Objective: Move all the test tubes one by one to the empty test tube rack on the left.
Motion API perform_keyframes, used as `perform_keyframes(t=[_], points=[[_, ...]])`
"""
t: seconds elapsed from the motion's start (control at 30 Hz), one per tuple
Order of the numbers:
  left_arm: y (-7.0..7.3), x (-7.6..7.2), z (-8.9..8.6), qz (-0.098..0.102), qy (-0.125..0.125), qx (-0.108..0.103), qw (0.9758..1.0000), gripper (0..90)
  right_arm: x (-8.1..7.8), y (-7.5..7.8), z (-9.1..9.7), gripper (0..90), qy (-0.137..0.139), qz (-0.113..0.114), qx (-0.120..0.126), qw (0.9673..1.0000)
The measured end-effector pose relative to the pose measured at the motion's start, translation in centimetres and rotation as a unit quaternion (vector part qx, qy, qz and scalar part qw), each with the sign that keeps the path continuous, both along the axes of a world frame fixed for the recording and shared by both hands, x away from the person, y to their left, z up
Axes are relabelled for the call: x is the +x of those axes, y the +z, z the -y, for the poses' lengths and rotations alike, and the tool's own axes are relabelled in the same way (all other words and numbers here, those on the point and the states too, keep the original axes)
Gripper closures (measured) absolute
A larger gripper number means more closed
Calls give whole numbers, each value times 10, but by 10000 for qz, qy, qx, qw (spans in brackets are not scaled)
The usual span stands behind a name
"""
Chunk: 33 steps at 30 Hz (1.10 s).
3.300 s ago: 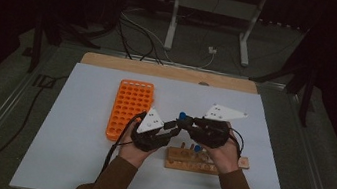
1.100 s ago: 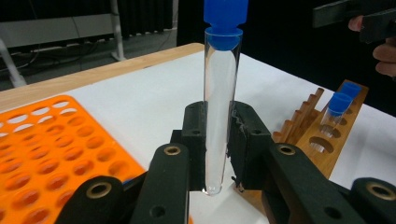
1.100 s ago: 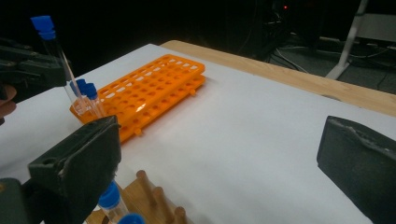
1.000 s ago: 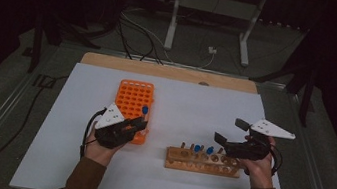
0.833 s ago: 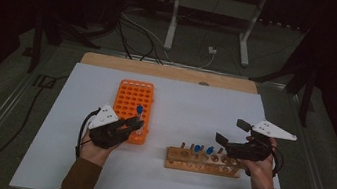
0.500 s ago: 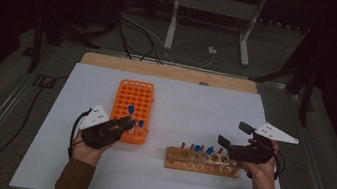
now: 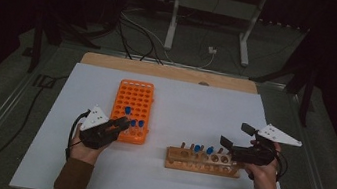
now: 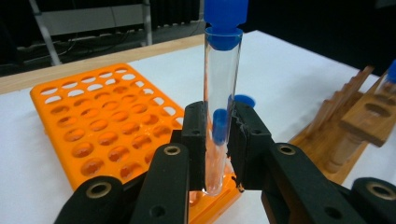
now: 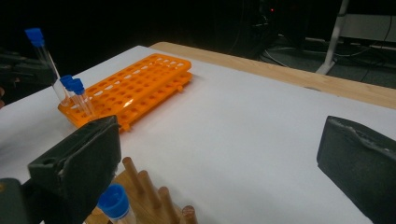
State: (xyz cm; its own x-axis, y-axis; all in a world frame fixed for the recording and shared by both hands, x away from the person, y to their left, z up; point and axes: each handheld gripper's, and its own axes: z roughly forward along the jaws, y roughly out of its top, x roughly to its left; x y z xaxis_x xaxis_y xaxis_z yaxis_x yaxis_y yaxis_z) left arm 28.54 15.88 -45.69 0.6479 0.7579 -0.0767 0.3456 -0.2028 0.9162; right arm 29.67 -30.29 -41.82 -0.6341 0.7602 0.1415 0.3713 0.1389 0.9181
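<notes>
My left gripper [image 7: 120, 124] is shut on a clear test tube [image 8: 221, 93] with a blue cap, held upright over the near end of the orange rack [image 7: 135, 97]. The tube's bottom hangs just above the rack's holes [image 8: 93, 121]. Two blue-capped tubes [image 7: 138, 123] stand in that near end. My right gripper [image 7: 235, 136] is open and empty above the right end of the wooden rack [image 7: 202, 162], which holds two blue-capped tubes [image 7: 203, 149]. Its jaws [image 9: 222, 140] stand wide apart, with one capped tube [image 9: 114, 200] just below the left jaw.
The racks sit on a white mat [image 7: 190, 103] over a wooden table [image 7: 170, 71]. Wooden pegs [image 9: 149, 189] rise from the wooden rack. Cables [image 7: 140, 29] and a metal stand [image 7: 215, 5] lie on the floor behind the table.
My left gripper has carried the tube leftward and a little lower, from beside the orange rack's right edge to its near end. My right gripper has stayed almost still.
</notes>
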Motion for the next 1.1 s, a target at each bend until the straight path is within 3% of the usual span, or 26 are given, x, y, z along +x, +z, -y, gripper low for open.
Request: perform_keyframes(t=[0.7,0.97,1.1], points=[[-16,8,-2,-168,133,186,9996,779,-1,-2,1,0,39,-14,-2,10000],[-22,11,1,-368,106,424,9984,779,-2,-3,0,0,60,-15,-7,10000],[-27,11,3,-516,89,679,9963,779,-2,-3,1,0,69,-10,-6,10000]])
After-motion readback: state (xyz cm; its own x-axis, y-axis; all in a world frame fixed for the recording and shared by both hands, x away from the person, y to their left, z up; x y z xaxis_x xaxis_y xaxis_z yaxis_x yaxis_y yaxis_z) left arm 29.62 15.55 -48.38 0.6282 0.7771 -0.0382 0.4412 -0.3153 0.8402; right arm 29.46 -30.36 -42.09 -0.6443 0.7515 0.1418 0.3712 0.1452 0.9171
